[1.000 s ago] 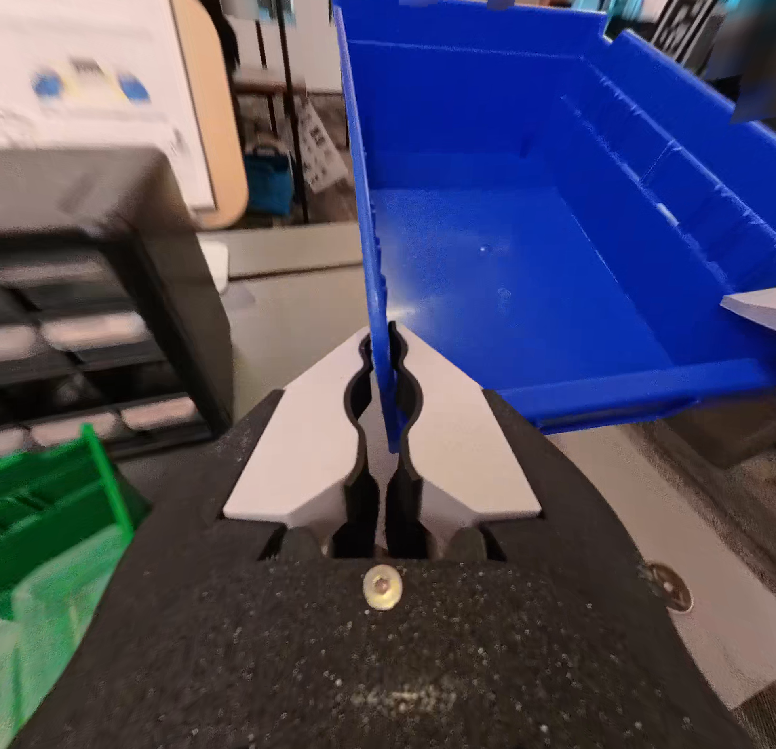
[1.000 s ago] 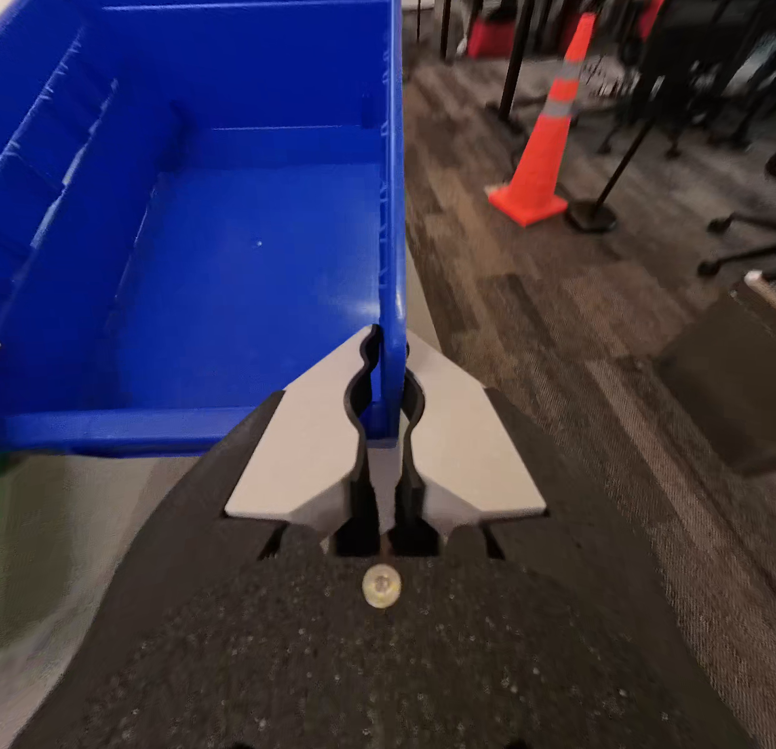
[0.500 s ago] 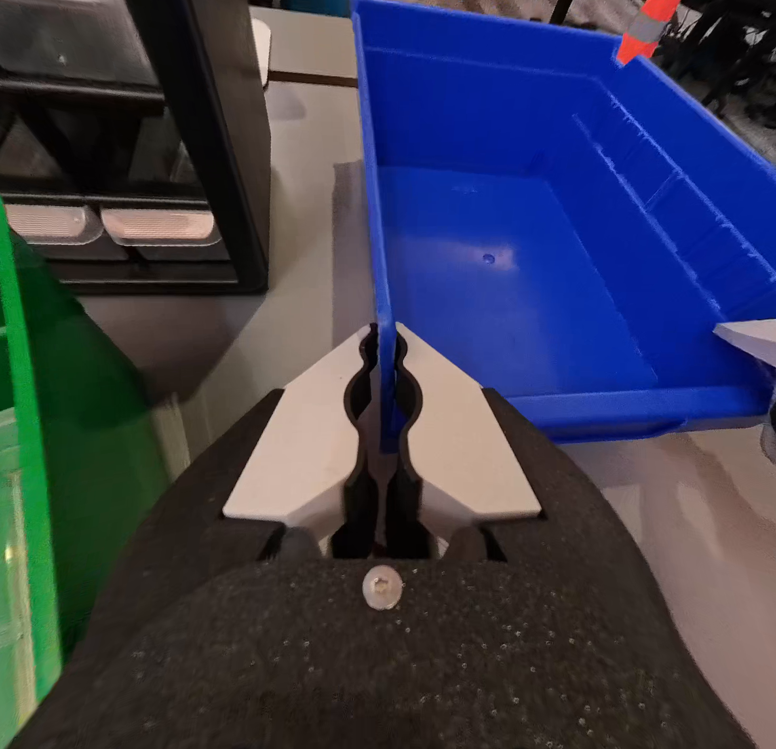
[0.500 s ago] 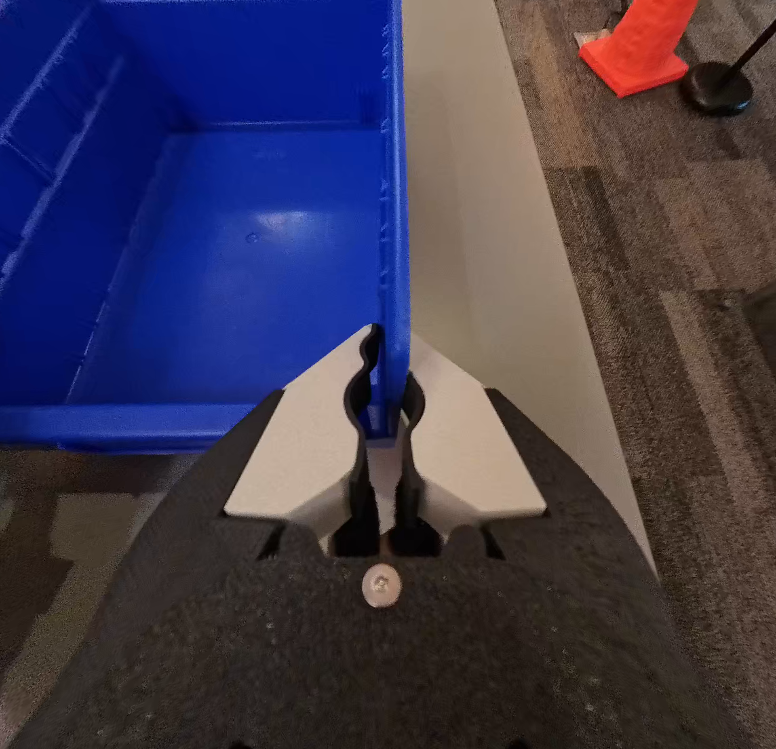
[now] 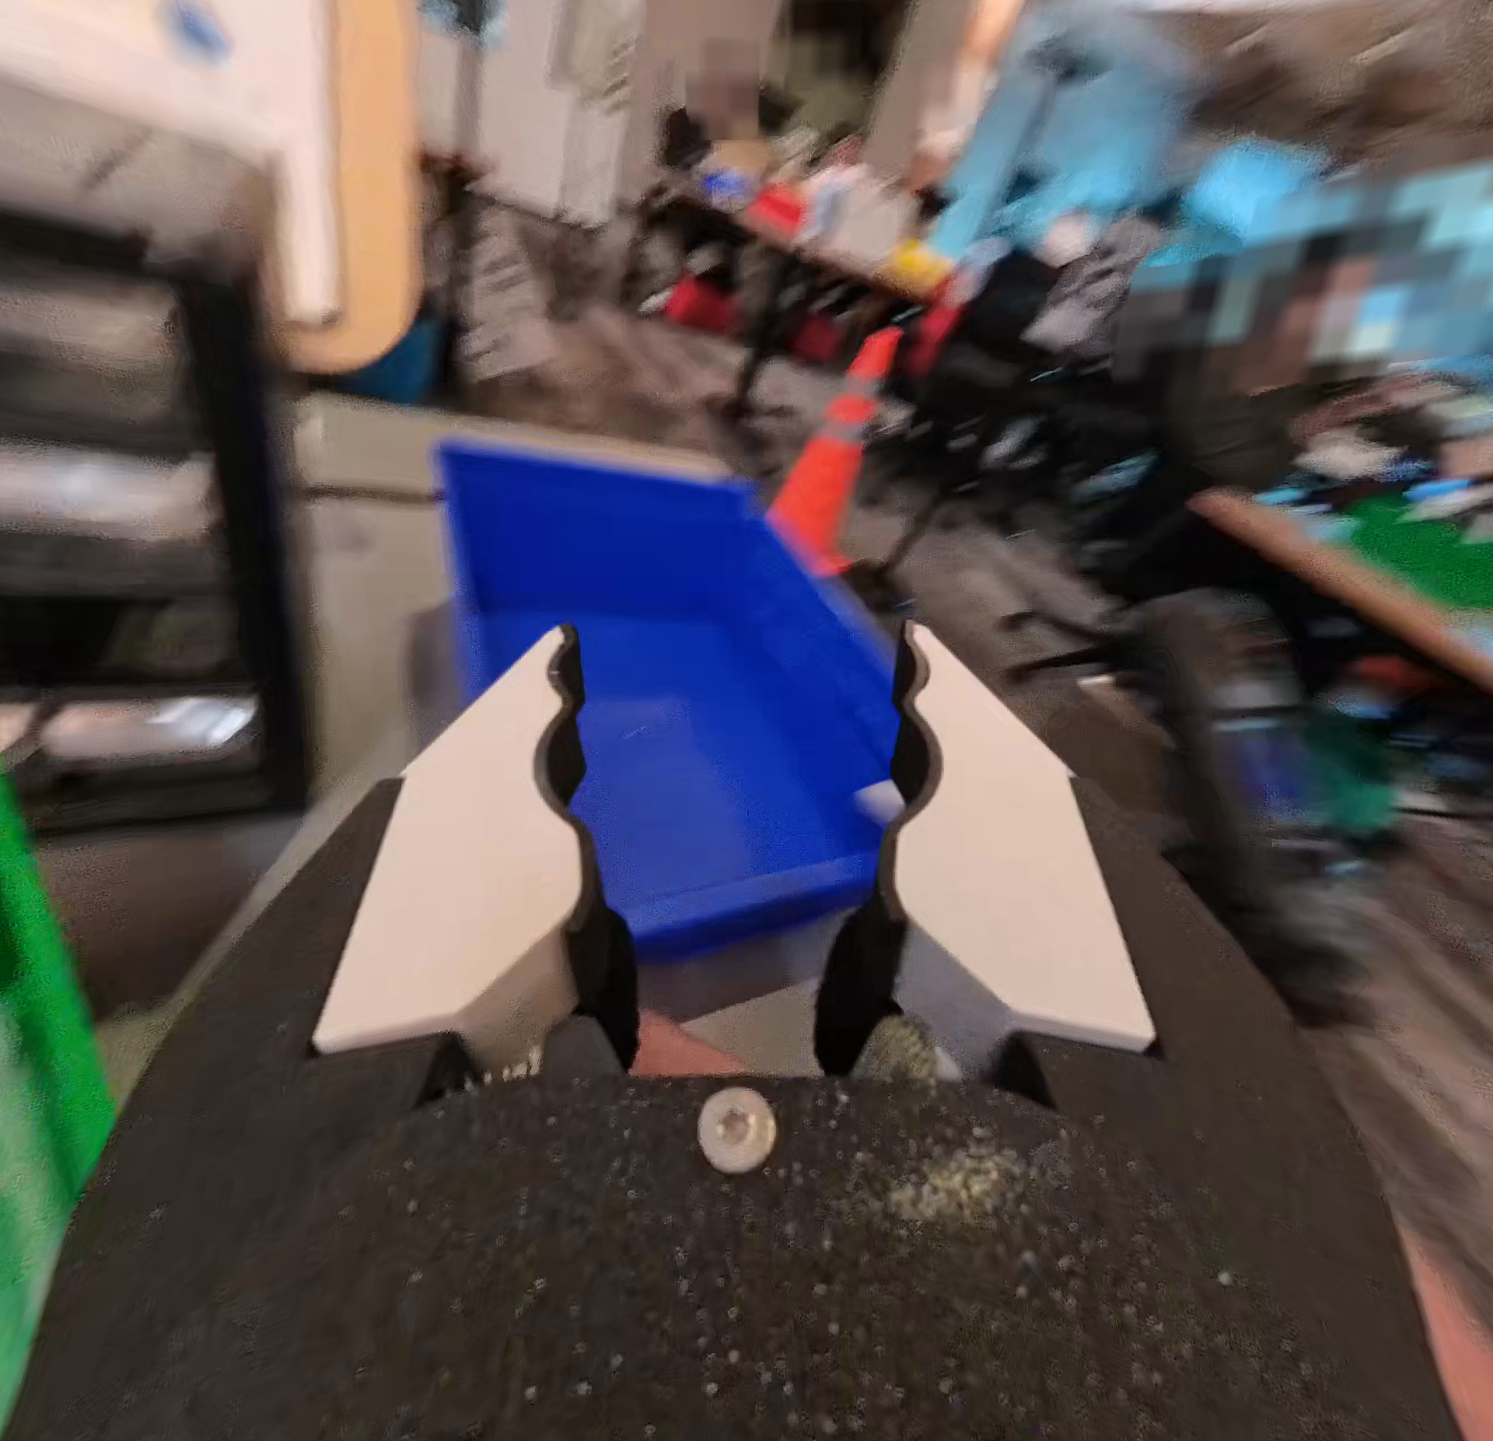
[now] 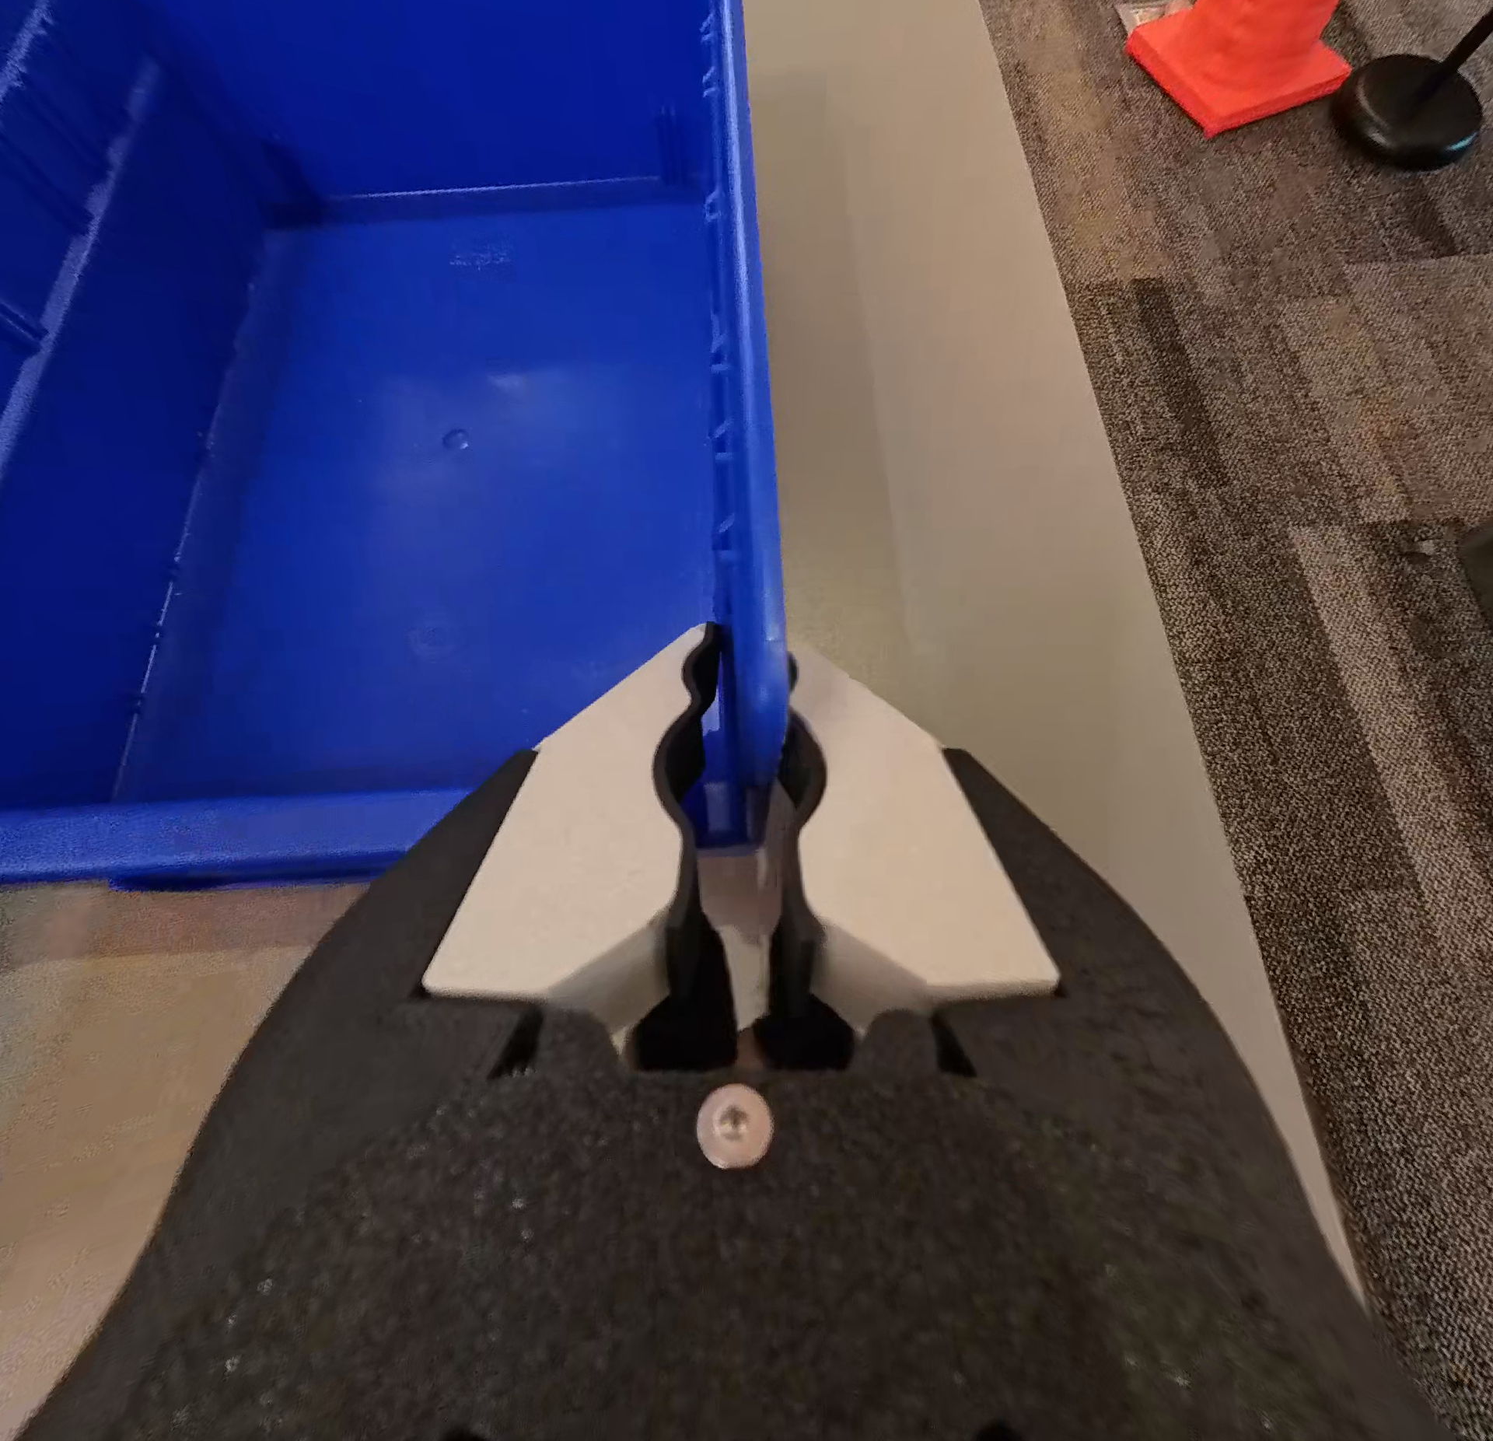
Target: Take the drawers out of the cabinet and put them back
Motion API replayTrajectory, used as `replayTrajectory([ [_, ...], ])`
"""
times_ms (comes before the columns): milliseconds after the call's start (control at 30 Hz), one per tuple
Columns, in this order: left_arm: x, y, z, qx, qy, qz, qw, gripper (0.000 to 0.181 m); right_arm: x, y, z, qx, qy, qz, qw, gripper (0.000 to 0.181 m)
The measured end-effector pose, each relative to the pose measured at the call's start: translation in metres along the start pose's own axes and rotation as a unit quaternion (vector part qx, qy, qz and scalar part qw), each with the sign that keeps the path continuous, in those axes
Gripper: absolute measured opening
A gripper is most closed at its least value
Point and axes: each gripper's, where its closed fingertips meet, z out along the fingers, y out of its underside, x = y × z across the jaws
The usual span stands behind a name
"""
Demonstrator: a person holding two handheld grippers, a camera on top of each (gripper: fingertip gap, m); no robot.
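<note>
The blue bin stands empty on the pale table. My right gripper is at its near right corner with the bin's right wall between the pads. The fingers stand slightly parted, and a thin gap shows at the left pad. My left gripper is wide open and empty, drawn back from the blue bin, which lies ahead of it. The black cabinet with clear drawers stands at the left of the blurred left wrist view.
A green bin is at the near left. An orange cone and a black stand base stand on the carpet to the right of the table edge. A person is at the right in the blurred left wrist view.
The bin came down onto the table. My left gripper let go of the bin's left wall, opened wide and pulled back. My right fingers have eased slightly apart around the right wall.
</note>
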Motion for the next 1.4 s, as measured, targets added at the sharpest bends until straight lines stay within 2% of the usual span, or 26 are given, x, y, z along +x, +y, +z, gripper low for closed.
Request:
replayTrajectory([
  [67,0.050,-0.053,-0.034,0.039,0.122,-0.002,0.992,0.071,0.006,-0.004,-0.007,-0.002,0.015,0.001,1.000,0.034],
  [133,0.082,-0.114,-0.078,0.079,0.248,0.046,0.964,0.043,0.017,-0.019,-0.024,0.016,0.041,0.022,0.999,0.058],
  [200,0.067,-0.181,-0.114,0.132,0.305,0.111,0.937,0.047,0.025,-0.037,-0.050,0.036,0.063,0.047,0.996,0.065],
  [233,0.054,-0.201,-0.131,0.128,0.345,0.150,0.918,0.043,0.020,-0.047,-0.064,0.045,0.054,0.052,0.996,0.067],
  [267,0.034,-0.208,-0.145,0.093,0.382,0.179,0.902,0.042,0.008,-0.057,-0.077,0.054,0.031,0.052,0.997,0.067],
  [300,0.005,-0.208,-0.152,0.045,0.398,0.197,0.895,0.048,-0.011,-0.067,-0.090,0.061,-0.010,0.042,0.997,0.067],
  [367,-0.081,-0.185,-0.157,-0.058,0.362,0.250,0.896,0.053,-0.067,-0.076,-0.114,0.048,-0.116,0.011,0.992,0.066],
  [467,-0.248,-0.135,-0.159,-0.162,0.188,0.348,0.904,0.056,-0.148,-0.062,-0.136,-0.017,-0.225,-0.019,0.974,0.067],
  [500,-0.291,-0.117,-0.166,-0.194,0.159,0.333,0.909,0.058,-0.174,-0.053,-0.137,-0.039,-0.245,-0.025,0.968,0.067],
  [567,-0.331,-0.077,-0.187,-0.261,0.187,0.234,0.918,0.062,-0.222,-0.025,-0.134,-0.090,-0.270,-0.072,0.956,0.067],
  [633,-0.346,-0.051,-0.196,-0.272,0.209,0.178,0.922,0.064,-0.257,0.004,-0.123,-0.137,-0.276,-0.119,0.944,0.067],
  [700,-0.355,-0.032,-0.192,-0.258,0.205,0.172,0.928,0.062,-0.278,0.031,-0.111,-0.190,-0.278,-0.143,0.931,0.067],
  [800,-0.368,-0.006,-0.188,-0.278,0.196,0.172,0.924,0.059,-0.286,0.058,-0.093,-0.239,-0.259,-0.164,0.921,0.065],
  [900,-0.378,0.014,-0.189,-0.304,0.195,0.164,0.918,0.054,-0.285,0.080,-0.090,-0.290,-0.248,-0.199,0.903,0.048],
  [933,-0.376,0.021,-0.191,-0.312,0.205,0.160,0.914,0.046,-0.285,0.085,-0.089,-0.298,-0.246,-0.207,0.898,0.041],
  [1033,-0.378,0.042,-0.196,-0.339,0.222,0.172,0.898,0.019,-0.279,0.091,-0.081,-0.298,-0.199,-0.254,0.898,0.006],
  [1100,-0.378,0.042,-0.198,-0.338,0.221,0.165,0.900,0.004,-0.280,0.091,-0.081,-0.297,-0.188,-0.262,0.899,0.005],
  [1233,-0.376,0.039,-0.225,-0.344,0.232,0.175,0.893,0.002,-0.291,0.093,-0.089,-0.311,-0.179,-0.307,0.881,0.005],
  [1300,-0.382,0.037,-0.244,-0.346,0.220,0.189,0.892,0.002,-0.307,0.086,-0.095,-0.307,-0.186,-0.332,0.872,0.004],
  [1400,-0.398,0.029,-0.281,-0.318,0.188,0.193,0.909,0.002,-0.344,0.071,-0.097,-0.299,-0.205,-0.372,0.855,0.003],
])
